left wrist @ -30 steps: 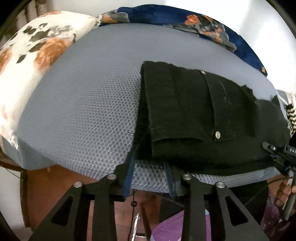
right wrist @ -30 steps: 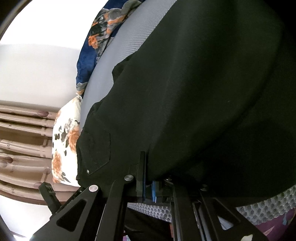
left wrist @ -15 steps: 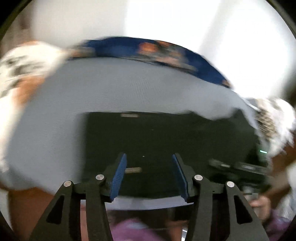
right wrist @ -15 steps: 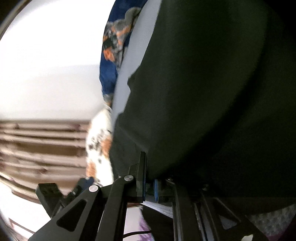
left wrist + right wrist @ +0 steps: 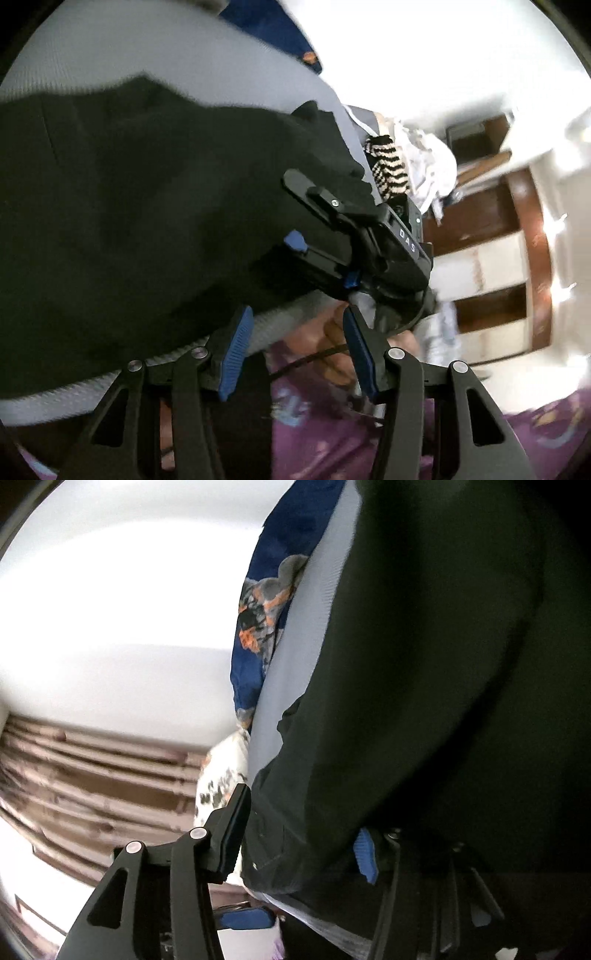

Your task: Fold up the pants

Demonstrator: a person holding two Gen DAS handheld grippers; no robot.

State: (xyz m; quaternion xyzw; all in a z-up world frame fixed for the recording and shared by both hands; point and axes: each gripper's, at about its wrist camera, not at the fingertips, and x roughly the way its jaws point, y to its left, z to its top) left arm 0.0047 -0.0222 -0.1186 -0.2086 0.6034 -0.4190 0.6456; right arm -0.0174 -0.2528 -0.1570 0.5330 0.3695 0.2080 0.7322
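The black pants lie folded on a grey mesh cushion. My left gripper is open and empty, just off the cushion's front edge, near the pants' right end. My right gripper shows in the left wrist view with its jaws apart over the right edge of the pants. In the right wrist view the right gripper is open, and the pants fill the space between and beyond its fingers.
A blue floral cloth lies along the cushion's far edge, and a white floral pillow at its far end. A black-and-white striped cloth and white clothes pile to the right. Wooden furniture stands behind.
My left gripper has opened, let go of the pants and swung right. My right gripper has opened from shut on the pants' edge.
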